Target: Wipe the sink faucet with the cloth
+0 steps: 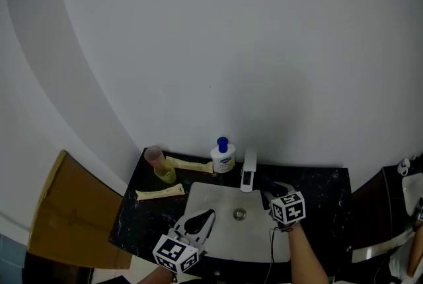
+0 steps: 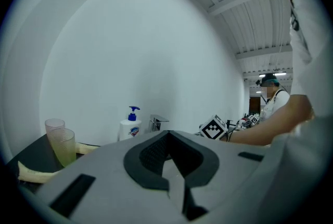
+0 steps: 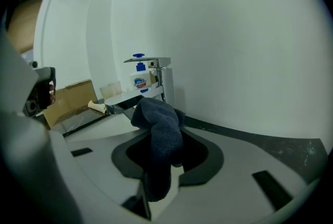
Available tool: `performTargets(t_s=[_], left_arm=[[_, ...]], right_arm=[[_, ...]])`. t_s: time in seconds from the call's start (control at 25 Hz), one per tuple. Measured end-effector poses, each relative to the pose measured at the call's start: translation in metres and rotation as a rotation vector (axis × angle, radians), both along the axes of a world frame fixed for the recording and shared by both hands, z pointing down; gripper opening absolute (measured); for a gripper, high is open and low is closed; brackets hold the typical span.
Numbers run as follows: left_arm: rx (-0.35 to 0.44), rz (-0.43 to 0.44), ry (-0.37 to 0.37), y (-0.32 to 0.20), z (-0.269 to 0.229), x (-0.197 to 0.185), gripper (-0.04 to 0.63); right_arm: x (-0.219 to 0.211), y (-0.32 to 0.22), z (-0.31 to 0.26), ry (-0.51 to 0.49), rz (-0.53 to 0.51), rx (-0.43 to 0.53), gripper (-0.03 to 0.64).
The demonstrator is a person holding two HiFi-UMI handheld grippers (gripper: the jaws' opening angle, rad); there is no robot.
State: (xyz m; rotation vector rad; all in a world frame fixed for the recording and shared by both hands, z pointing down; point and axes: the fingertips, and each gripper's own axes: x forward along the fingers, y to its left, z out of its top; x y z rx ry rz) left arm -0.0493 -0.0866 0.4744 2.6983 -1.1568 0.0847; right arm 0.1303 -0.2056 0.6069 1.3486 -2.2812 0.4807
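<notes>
The right gripper (image 3: 165, 140) is clenched on the dark cloth (image 3: 156, 111), whose bunched end juts forward near the faucet (image 3: 163, 79) — seemingly poised to rub it. The left gripper (image 2: 167, 137) is closed on nothing and sits at the sink (image 1: 221, 200) front, out of the way.

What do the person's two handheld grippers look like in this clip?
Both the left gripper and the right gripper have pale grey moulded bodies with dark V-shaped pads and rectangular slots. Each carries a white cube printed with black square markers. A thin dark cable hangs below the right one.
</notes>
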Motion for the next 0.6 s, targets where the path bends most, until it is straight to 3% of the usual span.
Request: performTargets(t_s=[0.36, 0.6], left_arm=[[-0.030, -0.065, -0.029, -0.003, 0.008, -0.012, -0.002], [-0.036, -0.074, -0.029, -0.006, 0.010, -0.007, -0.002]], right_arm=[[-0.037, -0.026, -0.002, -0.013, -0.173, 0.015, 0.115], [-0.052, -0.020, 0.001, -0.103, -0.281, 0.002, 0.115]])
